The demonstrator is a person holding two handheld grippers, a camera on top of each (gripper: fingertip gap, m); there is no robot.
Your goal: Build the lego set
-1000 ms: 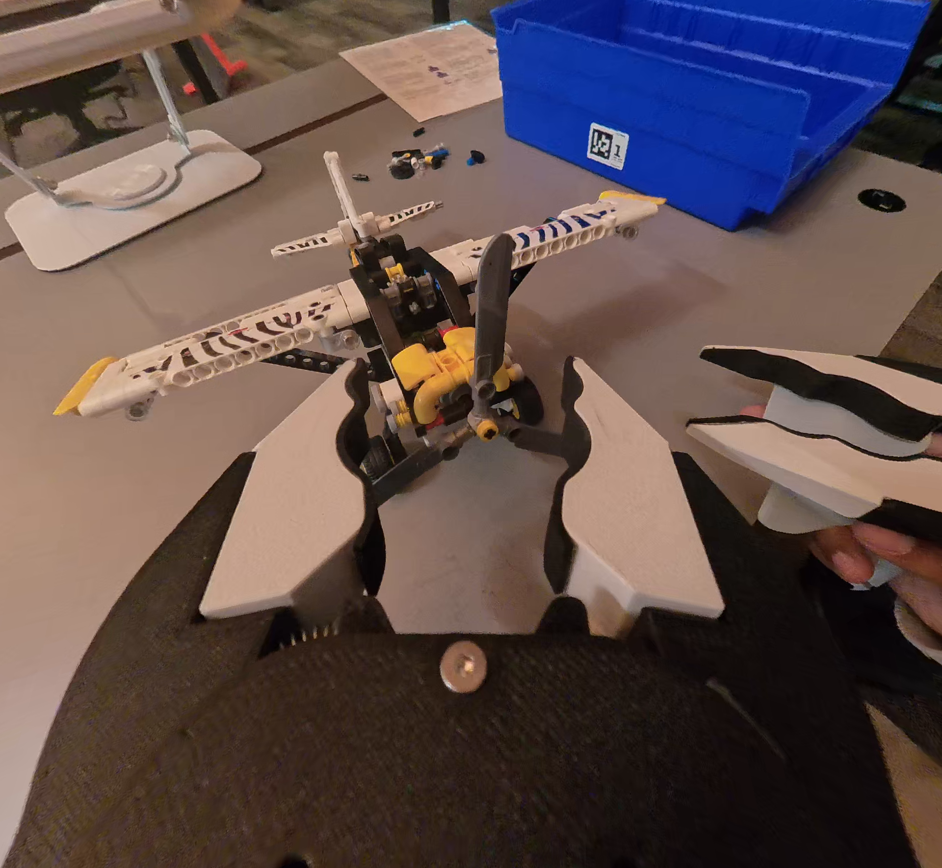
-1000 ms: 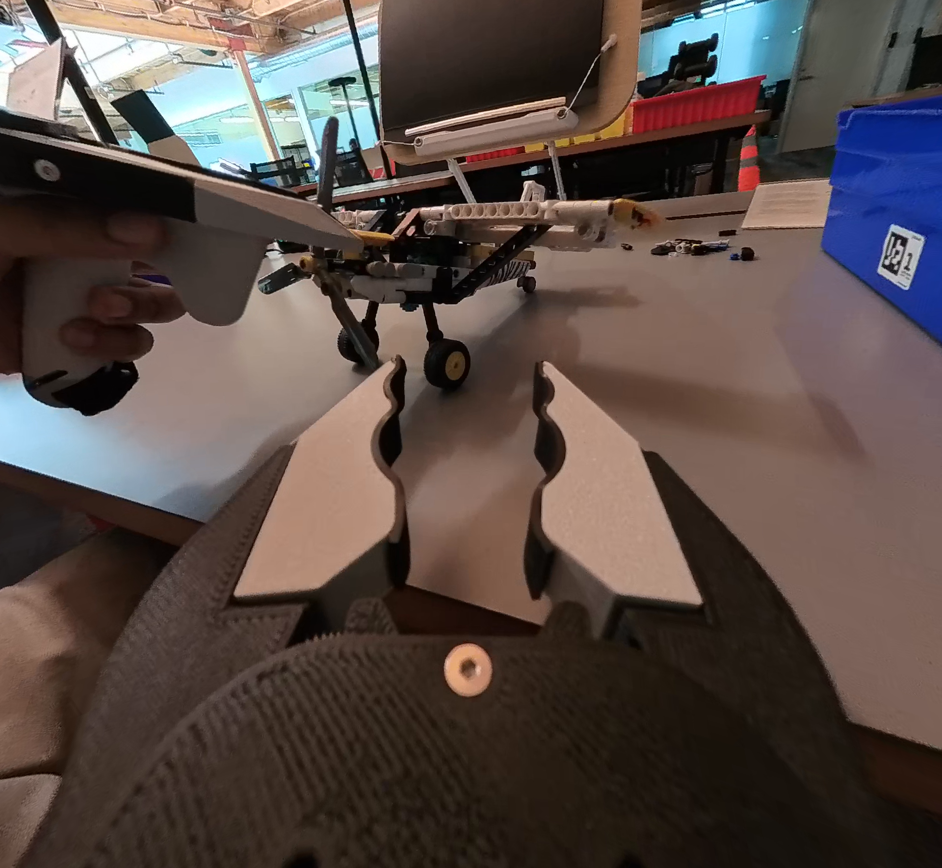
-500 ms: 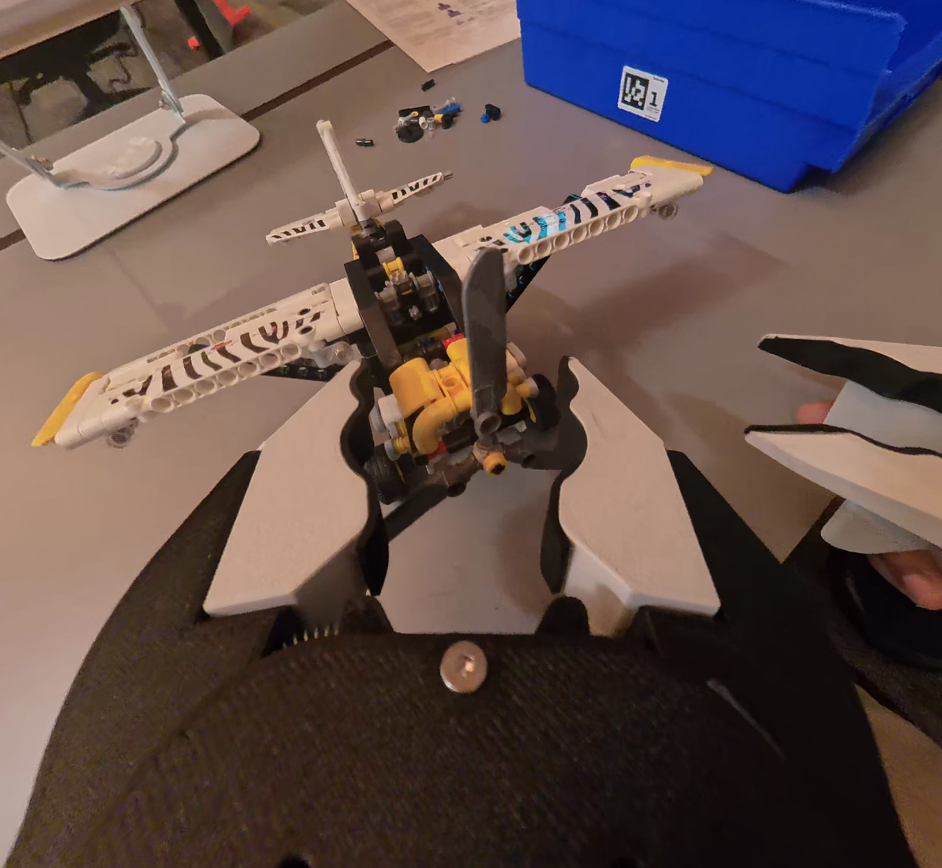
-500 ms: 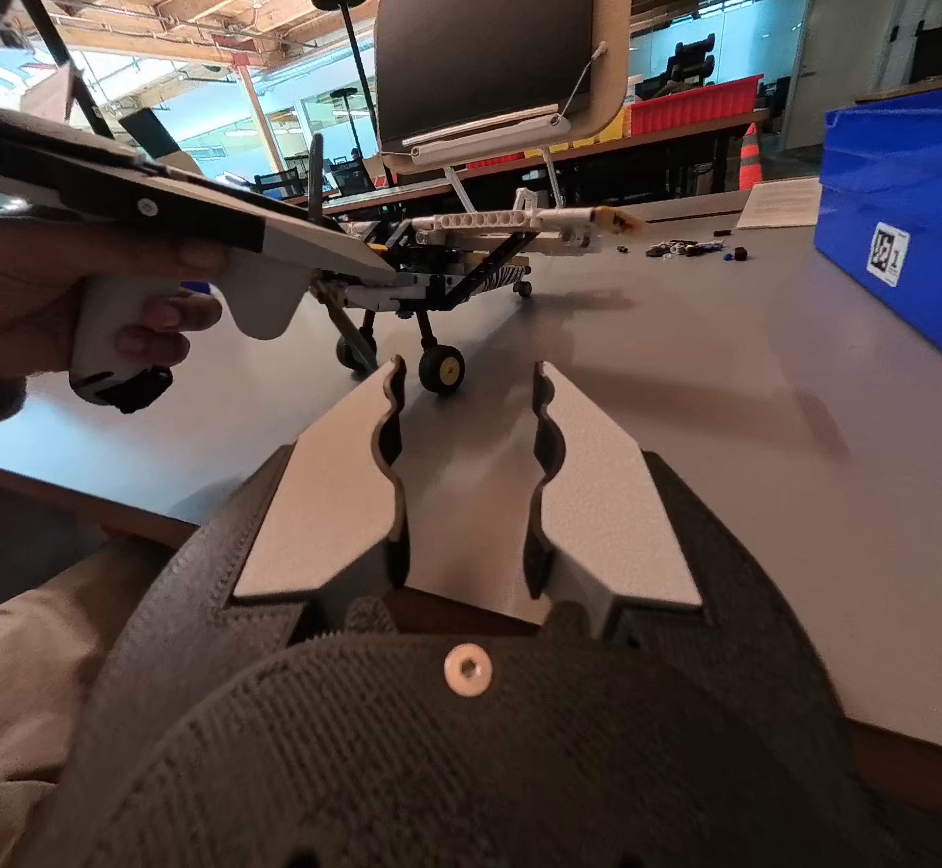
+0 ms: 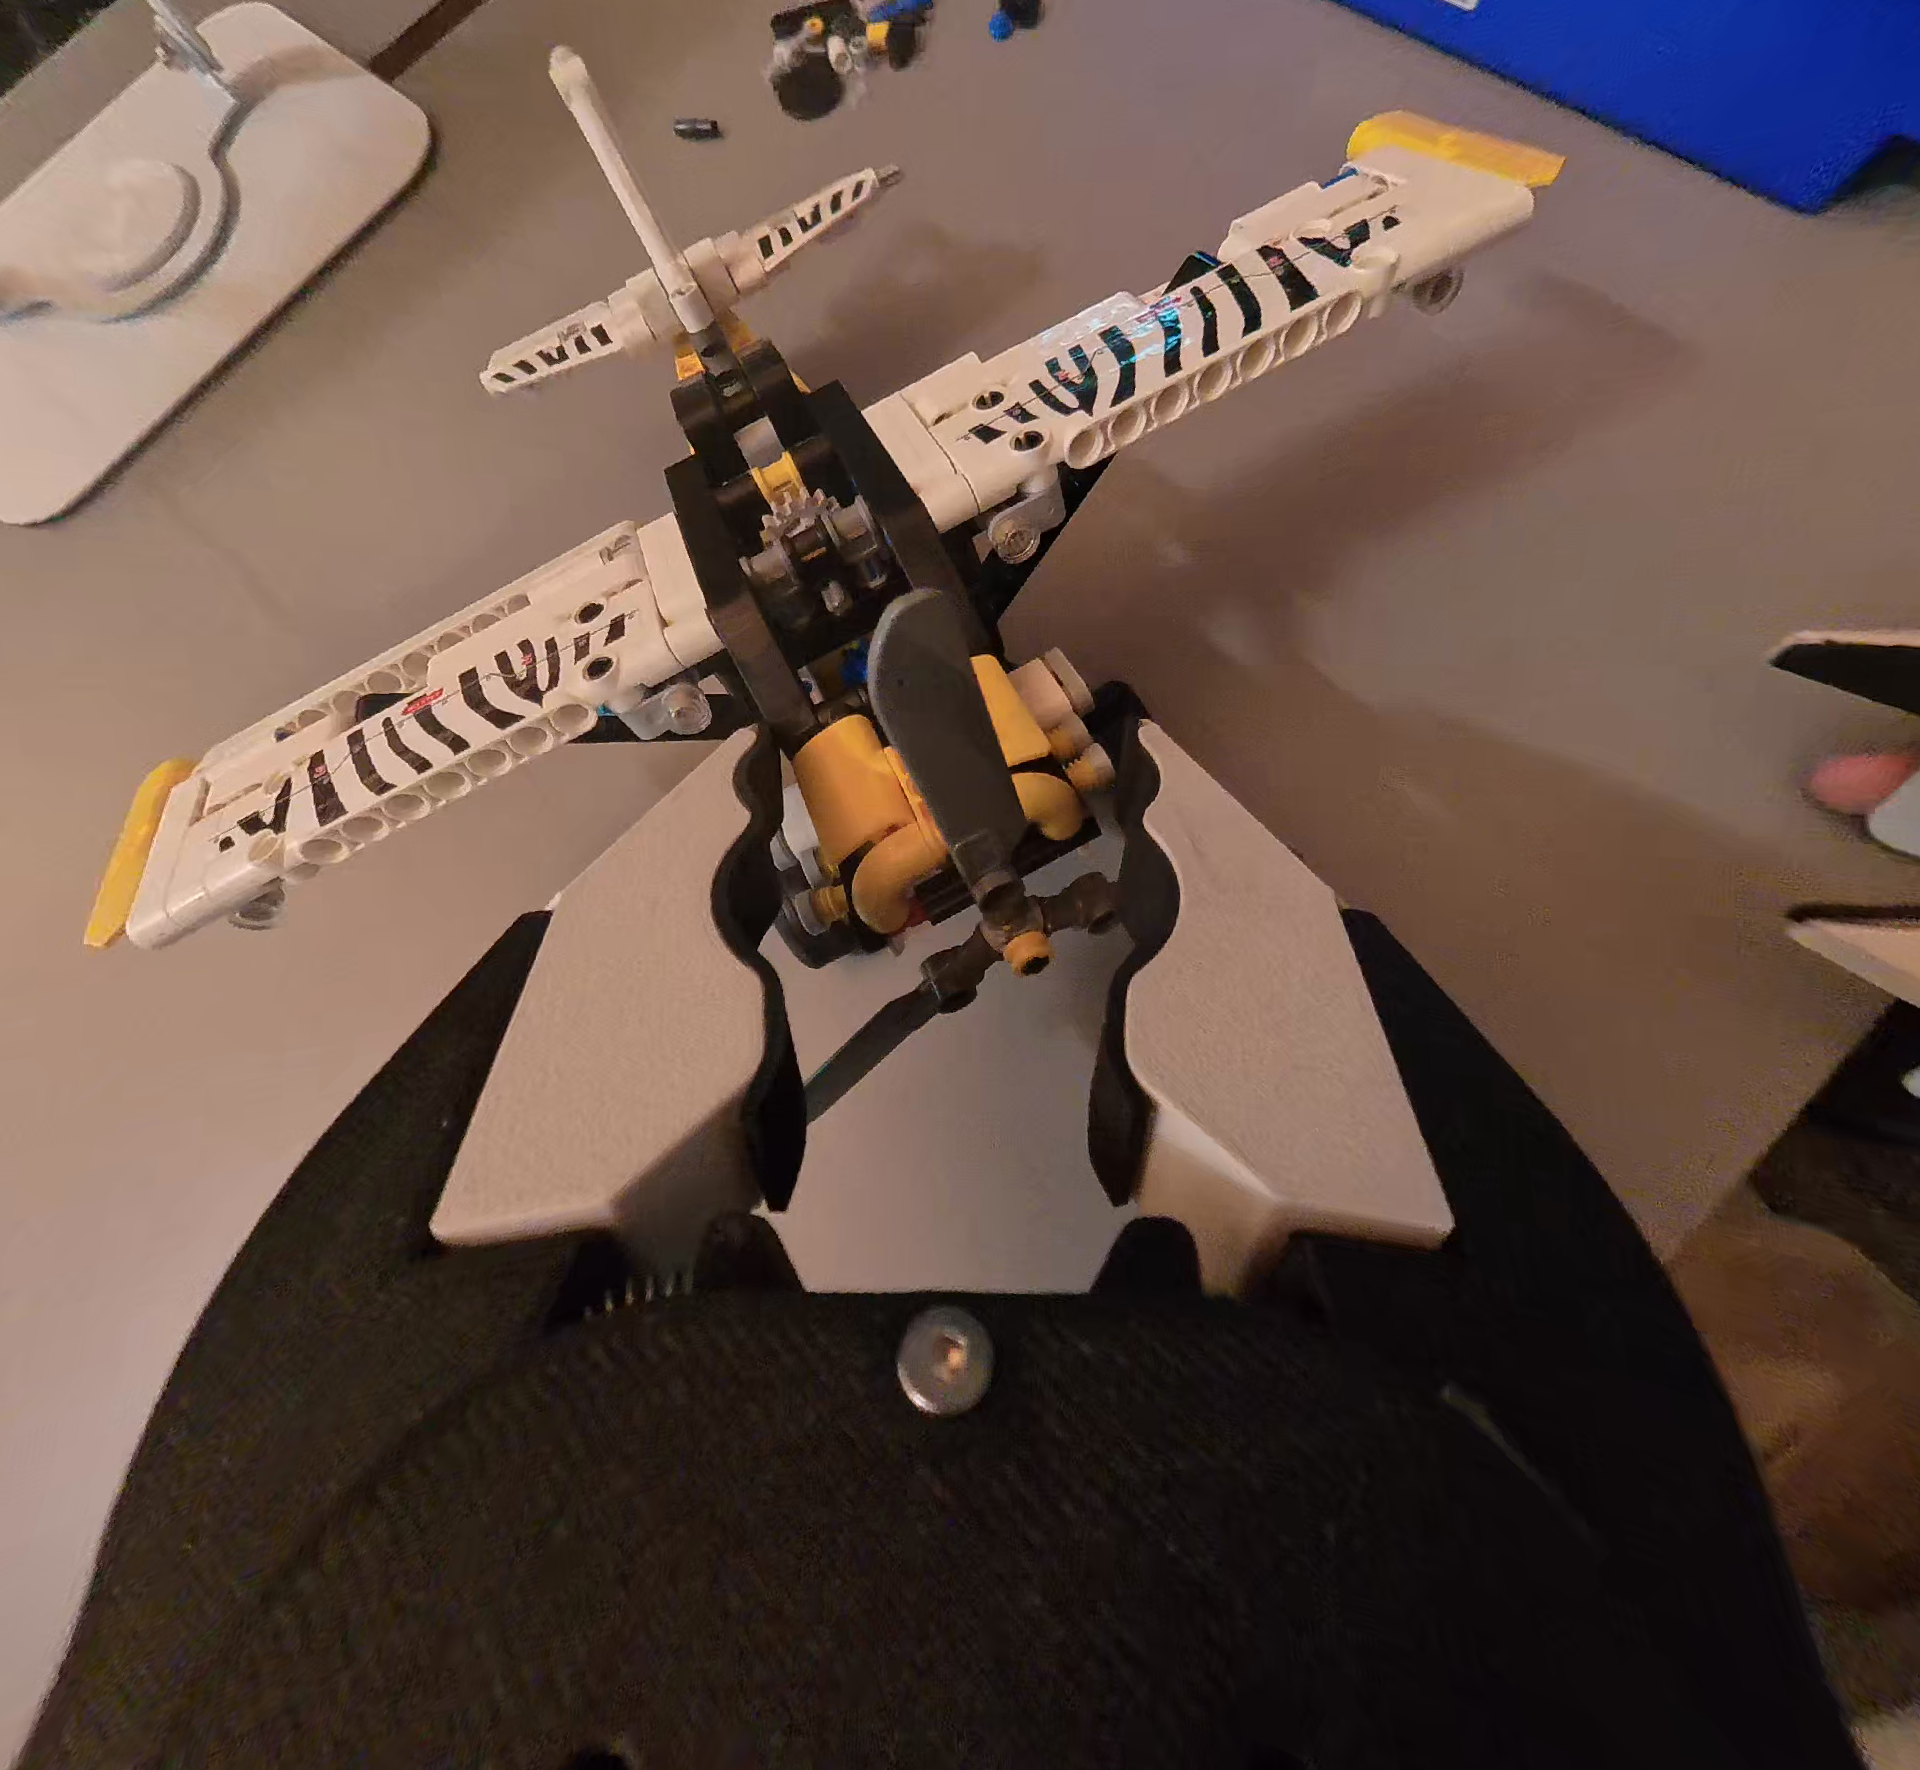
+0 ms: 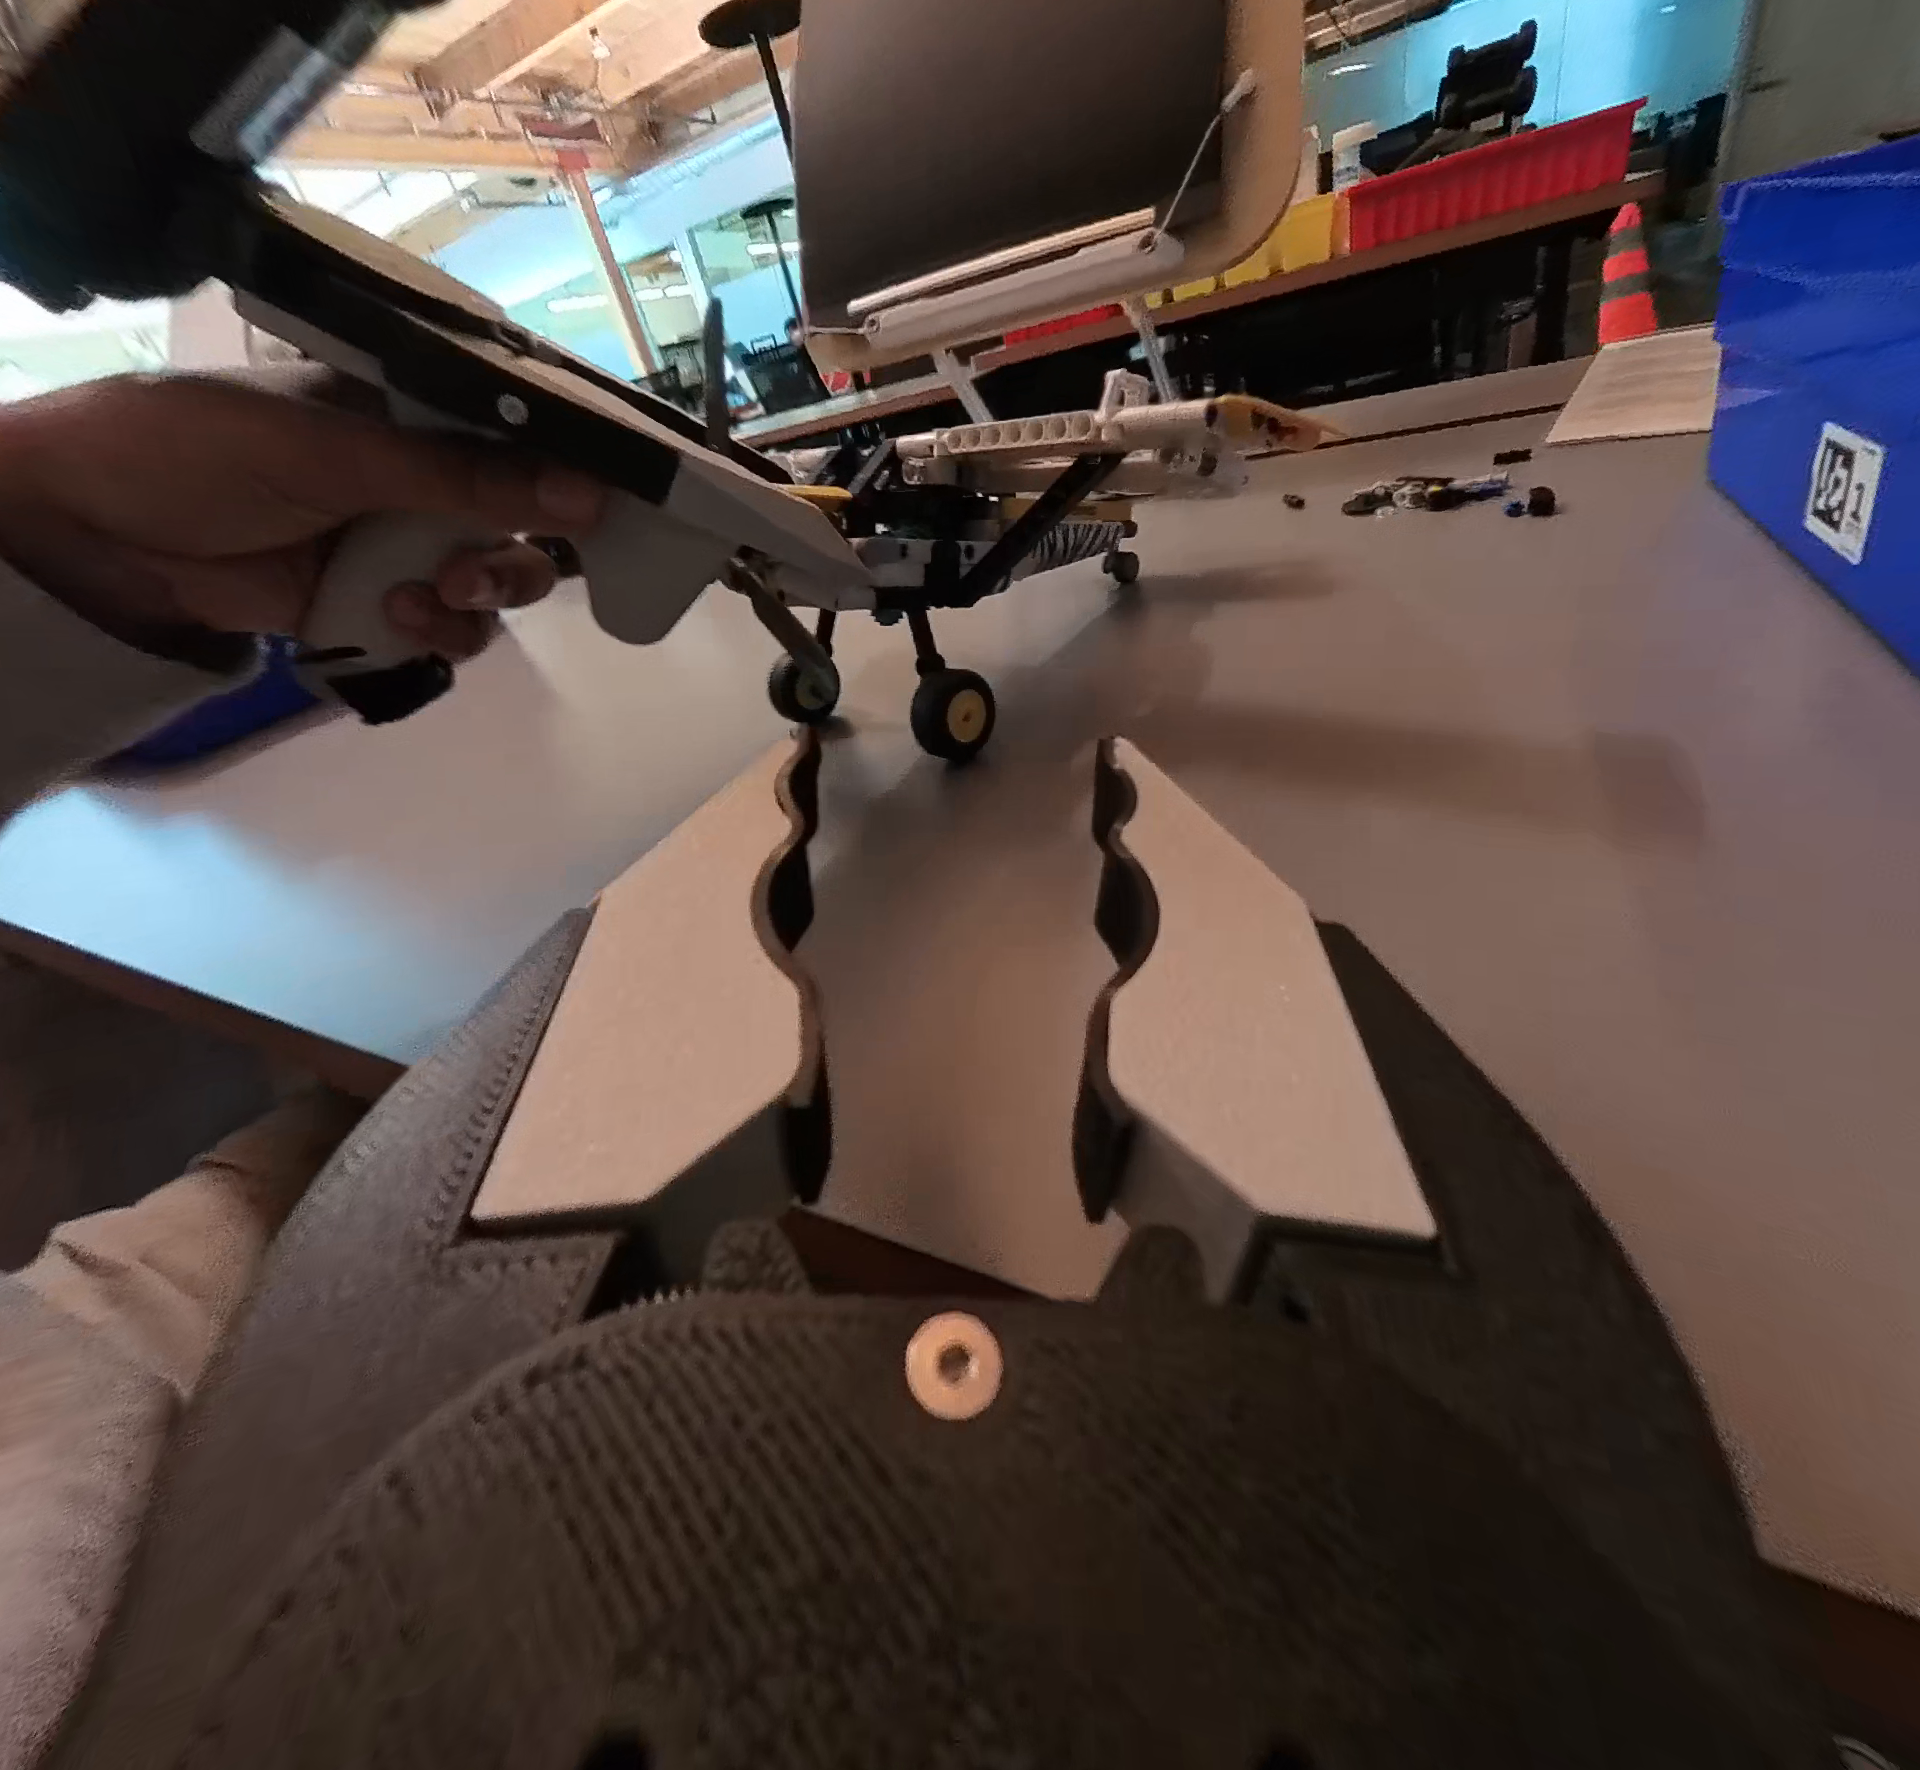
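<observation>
A lego plane (image 5: 790, 577) with white zebra-striped wings, a yellow engine and a grey propeller (image 5: 935, 733) stands on its wheels on the grey table (image 5: 1351, 681). My left gripper (image 5: 940, 764) is open, and its jaws stand on either side of the plane's nose. In the right wrist view a hand holds the left gripper (image 6: 790, 536) over the nose of the plane (image 6: 1039, 473). My right gripper (image 6: 956, 754) is open and empty, low over the table just in front of the plane's wheels. Its fingers (image 5: 1860, 957) show at the right edge of the left wrist view.
A blue bin (image 5: 1662, 6) stands at the back right. Several small loose parts (image 5: 842, 47) lie behind the plane. A white stand base (image 5: 187, 266) sits at the back left and carries a dark board (image 6: 997, 110). A paper sheet (image 6: 1642, 390) lies beside the bin.
My left gripper has moved forward and down over the plane, so its jaws now flank the nose and have narrowed slightly. The right gripper has barely moved.
</observation>
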